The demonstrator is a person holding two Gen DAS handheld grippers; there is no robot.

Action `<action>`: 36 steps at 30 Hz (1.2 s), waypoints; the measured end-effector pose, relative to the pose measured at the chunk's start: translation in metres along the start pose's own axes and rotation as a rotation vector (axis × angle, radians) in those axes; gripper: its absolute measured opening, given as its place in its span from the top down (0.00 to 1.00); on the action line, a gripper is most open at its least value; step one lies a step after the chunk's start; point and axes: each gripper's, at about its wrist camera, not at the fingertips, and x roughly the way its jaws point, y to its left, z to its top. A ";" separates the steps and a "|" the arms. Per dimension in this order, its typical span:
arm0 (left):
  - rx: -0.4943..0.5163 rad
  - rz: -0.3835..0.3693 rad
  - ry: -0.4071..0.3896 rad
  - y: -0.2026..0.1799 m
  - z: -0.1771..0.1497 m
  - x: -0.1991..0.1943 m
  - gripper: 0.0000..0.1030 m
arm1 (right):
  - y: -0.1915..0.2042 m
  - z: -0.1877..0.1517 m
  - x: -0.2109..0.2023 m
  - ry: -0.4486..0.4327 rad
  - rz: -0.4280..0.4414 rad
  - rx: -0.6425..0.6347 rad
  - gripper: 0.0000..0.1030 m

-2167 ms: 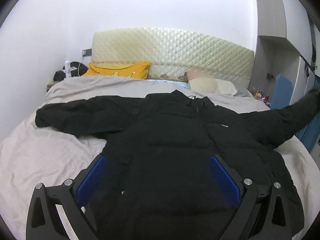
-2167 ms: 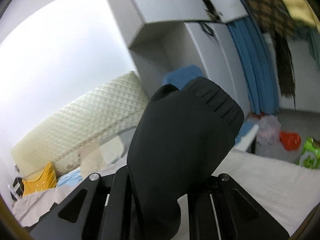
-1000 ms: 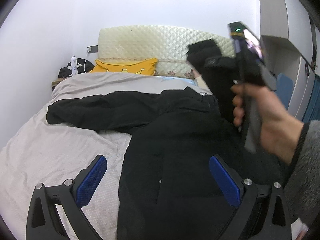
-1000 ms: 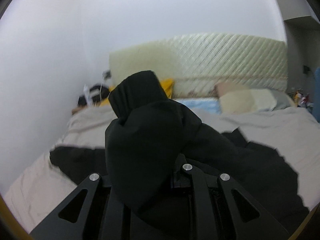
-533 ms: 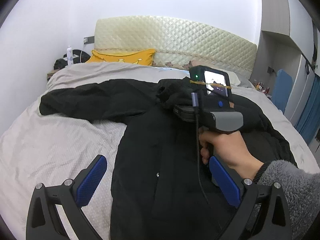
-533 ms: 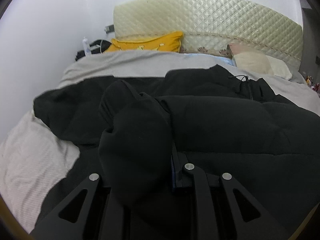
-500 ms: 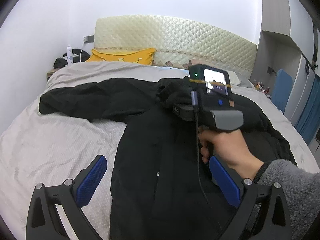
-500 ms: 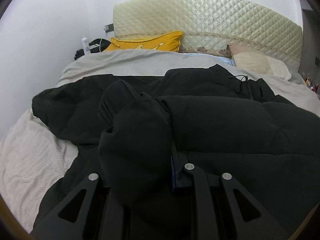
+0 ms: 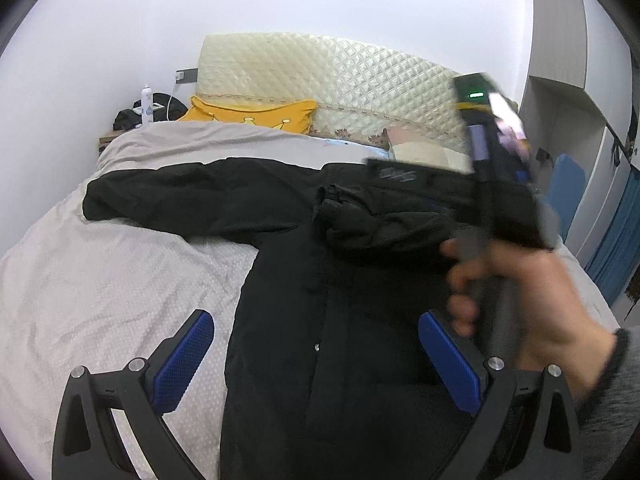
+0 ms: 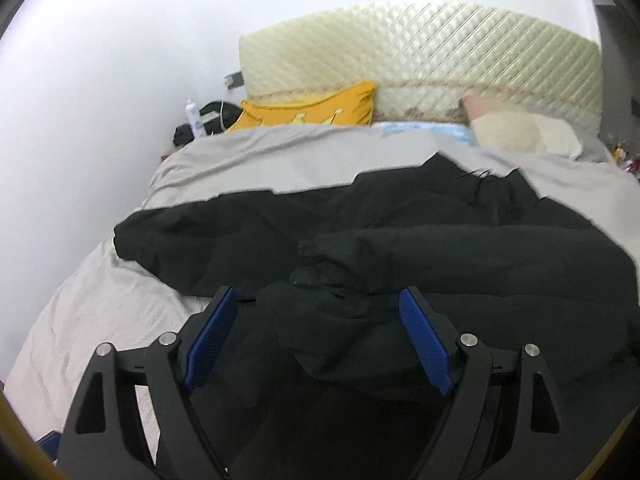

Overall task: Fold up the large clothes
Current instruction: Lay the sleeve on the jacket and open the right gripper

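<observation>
A black jacket [image 9: 328, 280] lies on a pale grey, finely dotted bed sheet [image 9: 100, 280]; behind, a cream diamond-quilted headboard [image 9: 340, 76], a mustard-yellow pillow [image 9: 256, 114]. The black left gripper [image 9: 316, 344] carries blue textured pads [image 9: 182, 360].

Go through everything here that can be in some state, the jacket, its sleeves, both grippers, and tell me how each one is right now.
jacket: lying spread on the bed, partly folded.
right sleeve: folded across the jacket's chest, cuff near the middle.
left sleeve: stretched out flat toward the bed's side, not yet folded.
left gripper: open, above the jacket, holding nothing.
right gripper: open, sleeve released, just above the cuff.
</observation>
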 end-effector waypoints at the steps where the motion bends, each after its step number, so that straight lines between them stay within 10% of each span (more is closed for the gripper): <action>1: 0.002 0.004 -0.005 -0.001 0.001 -0.002 0.00 | -0.003 0.000 -0.009 -0.007 -0.004 0.007 0.19; 36: 0.117 -0.081 -0.065 -0.081 -0.028 -0.039 0.00 | -0.089 -0.136 -0.324 -0.255 -0.204 0.020 0.18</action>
